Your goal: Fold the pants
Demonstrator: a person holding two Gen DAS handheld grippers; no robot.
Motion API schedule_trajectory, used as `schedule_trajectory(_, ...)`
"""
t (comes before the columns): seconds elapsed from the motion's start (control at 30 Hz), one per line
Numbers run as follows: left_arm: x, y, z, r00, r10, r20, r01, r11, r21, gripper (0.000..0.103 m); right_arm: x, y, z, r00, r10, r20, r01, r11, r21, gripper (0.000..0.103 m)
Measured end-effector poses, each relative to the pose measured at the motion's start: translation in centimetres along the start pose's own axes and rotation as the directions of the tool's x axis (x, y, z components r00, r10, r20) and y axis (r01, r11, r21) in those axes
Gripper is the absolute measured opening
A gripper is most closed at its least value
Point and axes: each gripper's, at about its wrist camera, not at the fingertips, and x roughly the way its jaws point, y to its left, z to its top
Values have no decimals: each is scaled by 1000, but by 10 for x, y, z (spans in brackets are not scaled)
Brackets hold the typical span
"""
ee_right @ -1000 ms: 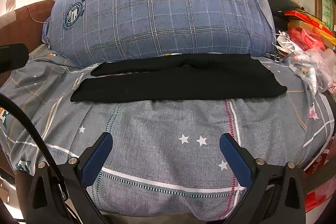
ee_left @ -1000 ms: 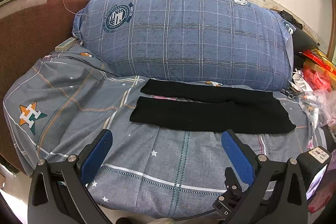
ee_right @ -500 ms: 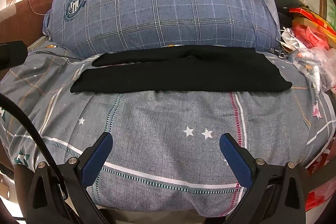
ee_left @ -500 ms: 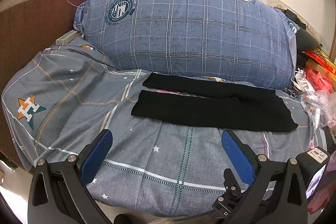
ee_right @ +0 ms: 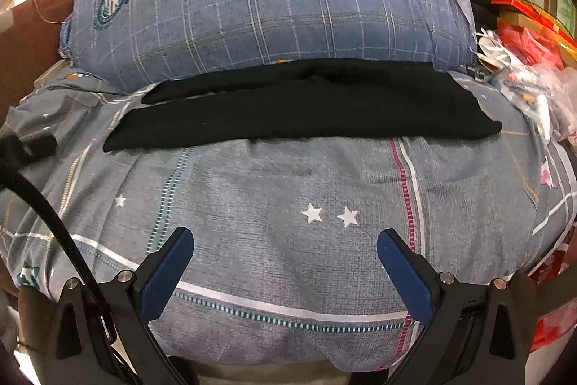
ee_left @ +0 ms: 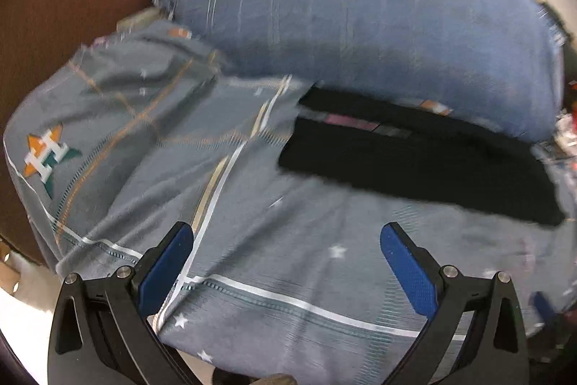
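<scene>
Black pants [ee_right: 303,110] lie flat on the grey bedsheet [ee_right: 288,197], legs side by side pointing left, waist end at the right. In the blurred left wrist view the pants [ee_left: 414,161] sit right of centre. My left gripper [ee_left: 286,258] is open and empty, above the sheet, short of the pants' leg ends. My right gripper [ee_right: 285,262] is open and empty above the sheet, well in front of the pants.
A big blue plaid pillow [ee_right: 267,2] lies just behind the pants. A brown headboard [ee_left: 72,9] is at the left. Red packets and plastic bags [ee_right: 530,60] pile at the right edge of the bed.
Both grippers have moved in closer to the bed and the pants. The left wrist view has swung left and is motion-blurred. Both grippers stay open.
</scene>
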Motion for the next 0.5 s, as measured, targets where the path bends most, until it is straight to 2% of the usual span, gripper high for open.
schedule_trajectory(0.07,28,4,-7,997,-8,-81,8,1000,-7,103,5,-1,-1,1000,-3,-8,3,1000,5,103)
schedule_trajectory(0.17,56,5,-14,987,-36,-156,35,999,-12,103,10,-2,-1,1000,-4,-8,4,1000,9,103)
schedule_trajectory(0.33,75,-4,-28,987,21,-160,-13,998,54,103,17,-1,-2,1000,-4,-17,4,1000,2,103)
schedule_trajectory(0.4,73,-1,-30,990,11,-141,-5,999,41,103,19,-1,-2,1000,-2,-24,2,1000,1,103)
schedule_trajectory(0.5,73,3,-36,988,-21,-156,23,1000,10,103,20,-1,-2,1000,2,-25,-2,1000,2,103)
